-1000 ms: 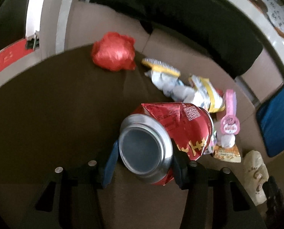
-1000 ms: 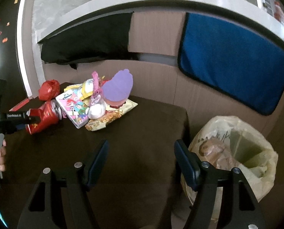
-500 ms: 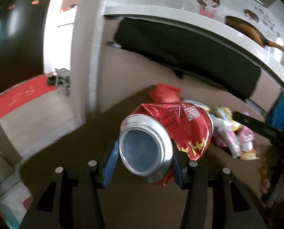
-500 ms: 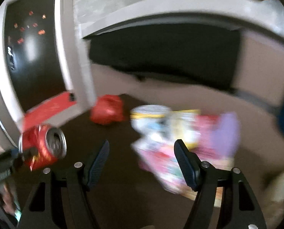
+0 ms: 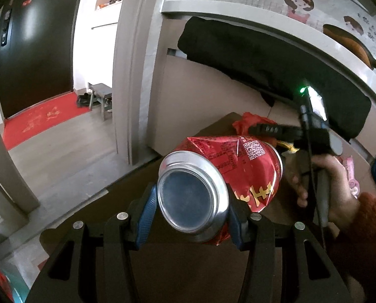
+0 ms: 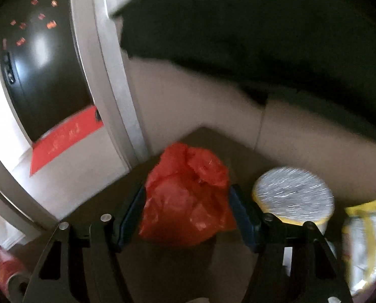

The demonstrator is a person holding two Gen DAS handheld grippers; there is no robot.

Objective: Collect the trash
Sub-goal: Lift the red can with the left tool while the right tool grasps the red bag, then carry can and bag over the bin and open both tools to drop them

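My left gripper [image 5: 191, 214] is shut on a crushed red drink can [image 5: 241, 169] and holds it above the brown table [image 5: 188, 265]. In the right wrist view the same can [image 6: 1, 265] shows at the lower left. A crumpled red plastic bag [image 6: 188, 202] lies near the table's far corner, and my right gripper [image 6: 186, 214] straddles it. Its jaws are closing, with the bag between the blue pads [image 6: 241, 214] and filling nearly the whole gap. From the left wrist view, a person's hand [image 5: 334, 184] holds the right gripper over that bag [image 5: 253, 121].
A white cup with a yellow rim [image 6: 294, 197] and a yellow-white wrapper [image 6: 364, 240] lie just right of the red bag. A pink item [image 5: 352, 179] lies further right. A bench back with a black cushion [image 5: 276, 68] borders the table. Left of it is open floor with a red mat [image 5: 44, 121].
My right gripper swept left across the table, from near the trash bag past the wrapper pile, and now has the red bag between its fingers. The left gripper moved left with the can still held.
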